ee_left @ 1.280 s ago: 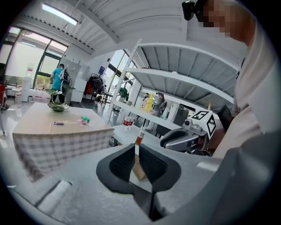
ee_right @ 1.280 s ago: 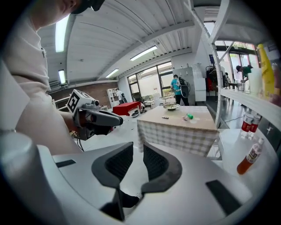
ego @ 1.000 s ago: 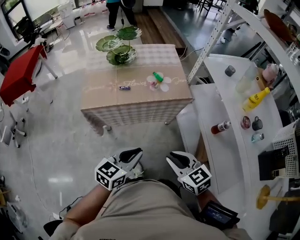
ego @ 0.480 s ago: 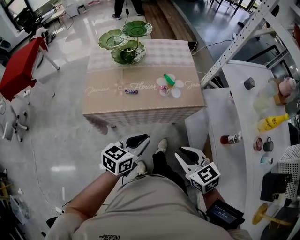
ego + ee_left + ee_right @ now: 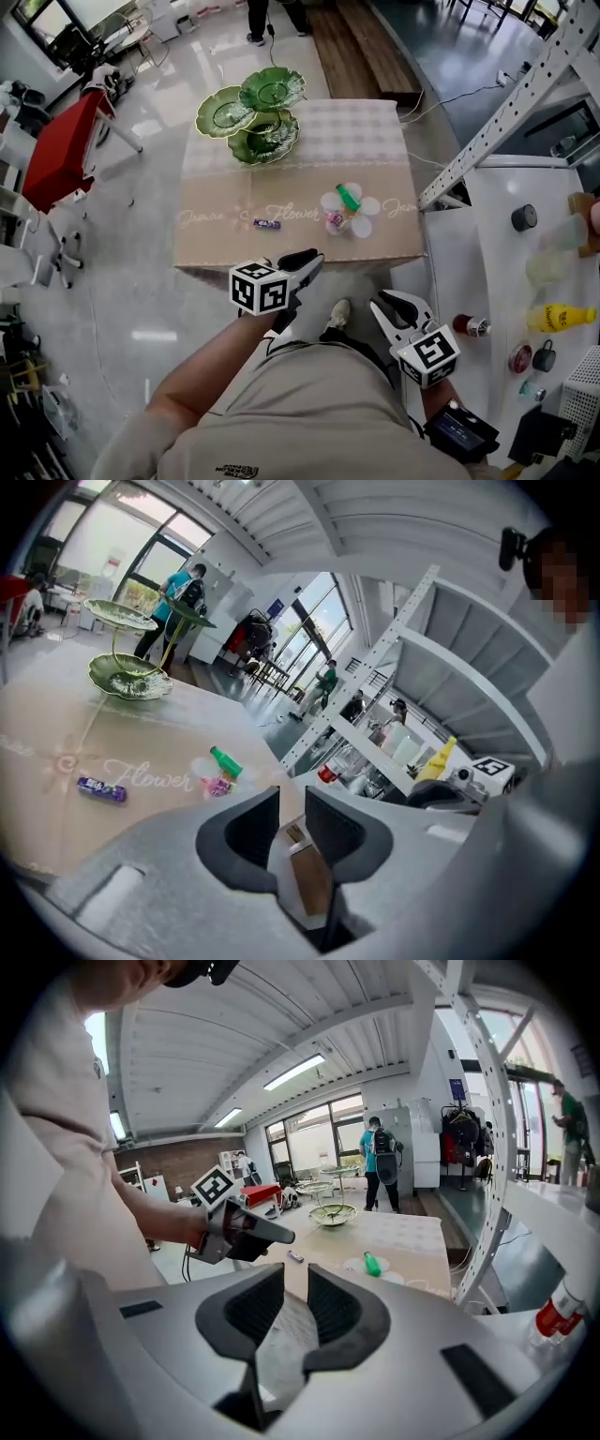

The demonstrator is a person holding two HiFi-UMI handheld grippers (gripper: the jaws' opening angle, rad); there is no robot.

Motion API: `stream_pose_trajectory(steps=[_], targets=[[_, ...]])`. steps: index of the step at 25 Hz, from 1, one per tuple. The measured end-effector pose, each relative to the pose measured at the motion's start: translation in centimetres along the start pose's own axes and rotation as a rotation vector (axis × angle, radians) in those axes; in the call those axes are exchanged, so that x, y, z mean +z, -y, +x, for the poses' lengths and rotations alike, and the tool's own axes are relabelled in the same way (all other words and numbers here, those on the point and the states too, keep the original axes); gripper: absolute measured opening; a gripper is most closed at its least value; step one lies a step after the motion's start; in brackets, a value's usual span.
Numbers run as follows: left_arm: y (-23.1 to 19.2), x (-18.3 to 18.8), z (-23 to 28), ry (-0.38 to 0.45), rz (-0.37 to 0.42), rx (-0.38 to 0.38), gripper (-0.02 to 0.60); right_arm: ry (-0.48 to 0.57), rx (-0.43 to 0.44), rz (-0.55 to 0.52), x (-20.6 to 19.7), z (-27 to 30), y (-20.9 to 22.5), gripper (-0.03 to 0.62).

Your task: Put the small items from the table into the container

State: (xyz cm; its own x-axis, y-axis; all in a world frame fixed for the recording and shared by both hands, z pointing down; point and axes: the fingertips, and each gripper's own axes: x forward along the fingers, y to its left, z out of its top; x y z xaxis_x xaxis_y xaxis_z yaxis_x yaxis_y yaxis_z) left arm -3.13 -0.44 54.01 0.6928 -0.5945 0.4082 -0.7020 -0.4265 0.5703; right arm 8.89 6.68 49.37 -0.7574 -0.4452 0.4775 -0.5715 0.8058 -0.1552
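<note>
On the beige-clothed table [image 5: 309,141] lie a small purple wrapped item [image 5: 266,224], a green item [image 5: 349,198] and a pink item [image 5: 336,221]. A green three-tier leaf dish [image 5: 251,112] stands at the table's far left. My left gripper [image 5: 309,260] hovers at the near edge, just short of the purple item [image 5: 101,789]. Its jaws are opening, with nothing between them [image 5: 292,803]. My right gripper [image 5: 392,300] trails lower right, off the table. Its jaws stand a narrow gap apart and hold nothing [image 5: 295,1283].
A white shelf unit [image 5: 487,216] with a yellow bottle [image 5: 560,317] and a red-capped bottle [image 5: 466,325] runs along the right. A red seat [image 5: 56,150] stands far left. A person [image 5: 272,14] stands beyond the table. The floor is glossy grey.
Both grippers have moved forward toward the table, the left further, and it has rolled a little. The table now lies closer in the head view.
</note>
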Motion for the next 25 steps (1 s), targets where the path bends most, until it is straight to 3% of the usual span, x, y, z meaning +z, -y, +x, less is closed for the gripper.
stream_pose_trajectory(steps=[6, 9, 14, 19, 25], targets=[[-4.2, 3.5, 7.0, -0.035, -0.065, 0.025, 0.075, 0.001, -0.020, 0.007, -0.1, 0.3, 5.7, 0.080], [-5.9, 4.4, 10.0, -0.088, -0.104, 0.044, 0.075, 0.001, -0.048, 0.038, 0.3, -0.2, 7.4, 0.080], [-8.1, 5.6, 14.6, -0.212, -0.099, 0.058, 0.086, 0.022, -0.134, 0.083, 1.9, -0.1, 9.4, 0.081], [-10.9, 4.2, 18.4, -0.364, -0.180, 0.098, 0.171, 0.050, -0.232, 0.162, 2.7, 0.1, 10.1, 0.080], [-14.1, 3.0, 21.1, -0.435, -0.282, 0.241, 0.253, 0.060, -0.303, 0.222, 2.6, -0.1, 10.5, 0.080]])
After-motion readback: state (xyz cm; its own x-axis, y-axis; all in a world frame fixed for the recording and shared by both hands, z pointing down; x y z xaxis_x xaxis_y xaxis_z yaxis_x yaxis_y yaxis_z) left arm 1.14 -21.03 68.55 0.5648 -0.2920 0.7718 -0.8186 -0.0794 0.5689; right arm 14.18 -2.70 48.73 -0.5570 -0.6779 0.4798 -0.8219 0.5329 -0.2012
